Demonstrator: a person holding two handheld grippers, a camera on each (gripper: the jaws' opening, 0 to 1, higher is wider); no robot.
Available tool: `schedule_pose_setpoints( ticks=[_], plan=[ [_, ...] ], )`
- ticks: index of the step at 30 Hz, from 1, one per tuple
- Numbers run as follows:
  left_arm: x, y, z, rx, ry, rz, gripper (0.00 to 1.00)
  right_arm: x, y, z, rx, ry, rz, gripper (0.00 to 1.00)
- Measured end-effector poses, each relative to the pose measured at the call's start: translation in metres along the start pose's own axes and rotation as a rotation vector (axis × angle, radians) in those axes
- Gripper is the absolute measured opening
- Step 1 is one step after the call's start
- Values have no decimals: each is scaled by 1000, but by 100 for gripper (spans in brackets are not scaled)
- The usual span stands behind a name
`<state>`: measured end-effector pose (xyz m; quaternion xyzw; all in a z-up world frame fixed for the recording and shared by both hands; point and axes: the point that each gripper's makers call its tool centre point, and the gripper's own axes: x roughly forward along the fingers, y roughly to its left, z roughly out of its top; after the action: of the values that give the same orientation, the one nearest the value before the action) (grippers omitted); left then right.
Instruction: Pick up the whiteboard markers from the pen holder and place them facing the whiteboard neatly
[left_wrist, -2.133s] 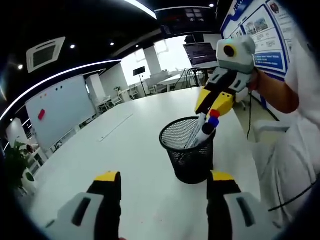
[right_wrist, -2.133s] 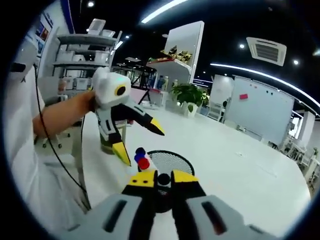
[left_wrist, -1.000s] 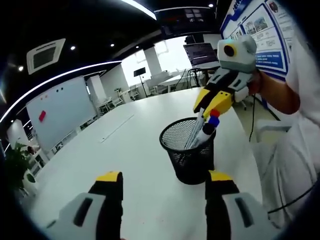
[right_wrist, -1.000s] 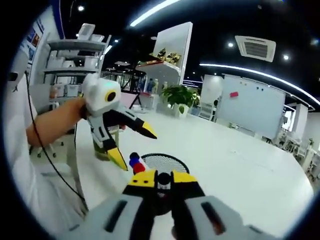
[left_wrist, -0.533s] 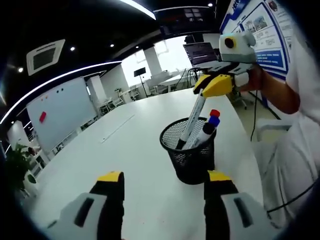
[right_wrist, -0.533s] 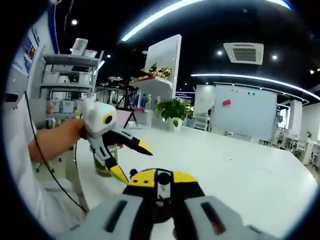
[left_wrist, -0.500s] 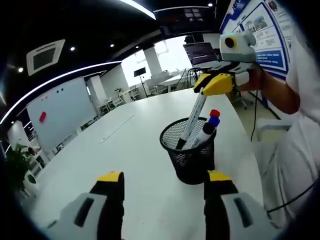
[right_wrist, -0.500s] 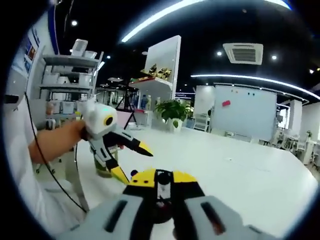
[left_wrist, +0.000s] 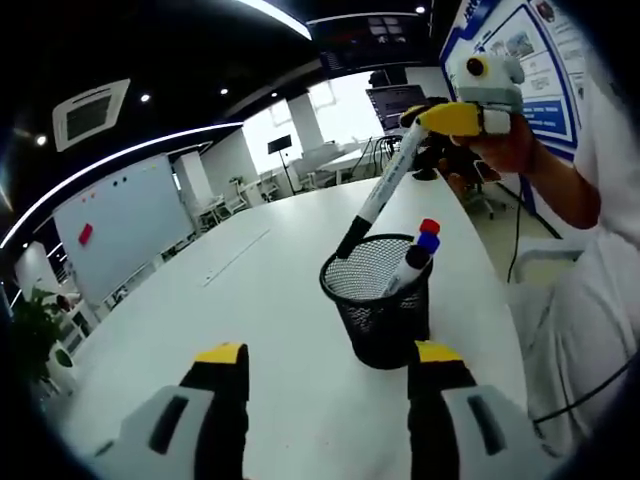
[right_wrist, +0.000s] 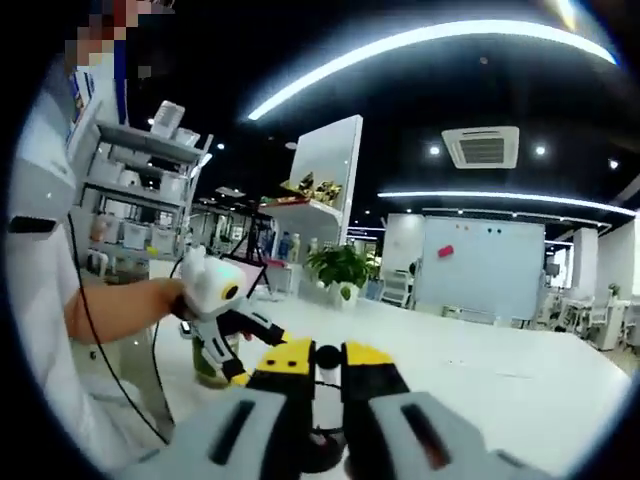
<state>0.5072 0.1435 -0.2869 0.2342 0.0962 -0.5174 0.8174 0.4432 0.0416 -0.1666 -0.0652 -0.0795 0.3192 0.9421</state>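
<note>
Lifted almost clear of the pen holder (left_wrist: 376, 298) since half a second ago, the black-capped marker (left_wrist: 376, 200) now hangs from the right gripper (left_wrist: 432, 117), its cap just above the mesh rim where before the lower part of its barrel stood inside. In the left gripper view the right gripper's yellow jaws are pinched on the marker's upper end, and the barrel slants down and away from them toward the holder (so its long axis runs roughly along the jaws rather than across them). In the right gripper view the same gripper (right_wrist: 319, 358) shows its jaws pressed onto a dark round end between them, which looks like the marker seen end-on.

Two more markers, a red-capped marker (left_wrist: 428, 227) and a blue-capped marker (left_wrist: 414, 262), lean together against the far side of the holder, caps up. The left gripper (left_wrist: 327, 368) hovers low over the white table (left_wrist: 250, 300) on the near side of the holder with its jaws spread wide and nothing between them.

A whiteboard (left_wrist: 125, 225) stands well beyond the table, to the left of the holder. The coming move, as I judge it, turns on that bearing: the held marker must be swung over and laid flat on the table pointing at the board.
</note>
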Motion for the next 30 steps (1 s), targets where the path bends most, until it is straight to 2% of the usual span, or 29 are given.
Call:
schedule_pose_setpoints(
  ticks=[3,7,9,10,12,16,26,27,28,30],
  plan=[
    [0,0,0,1,1,0,65,-4,-12,4,3,-29,-61,9],
    [0,1,0,1,1,2,65,-8,-21,6,16,-51,-101,9],
    [1,1,0,2,0,2,65,-11,-33,1,-14,-22,-169,9],
    [1,1,0,3,1,3,65,-11,-35,0,-30,-14,-180,9],
    [1,2,0,3,0,3,65,-8,-31,-10,-43,30,-157,9],
    [1,2,0,4,-2,5,64,-6,-37,-28,-90,89,-200,9],
    [1,2,1,8,-5,6,64,-4,-38,-54,-67,133,-217,9],
    [1,2,1,8,-5,7,64,-5,-37,-59,-85,153,-223,9],
    [1,2,1,8,-5,7,64,-5,-38,-65,-141,180,-237,9],
    [1,2,1,8,-5,7,64,-4,-34,-70,-163,193,-238,9]
  ],
)
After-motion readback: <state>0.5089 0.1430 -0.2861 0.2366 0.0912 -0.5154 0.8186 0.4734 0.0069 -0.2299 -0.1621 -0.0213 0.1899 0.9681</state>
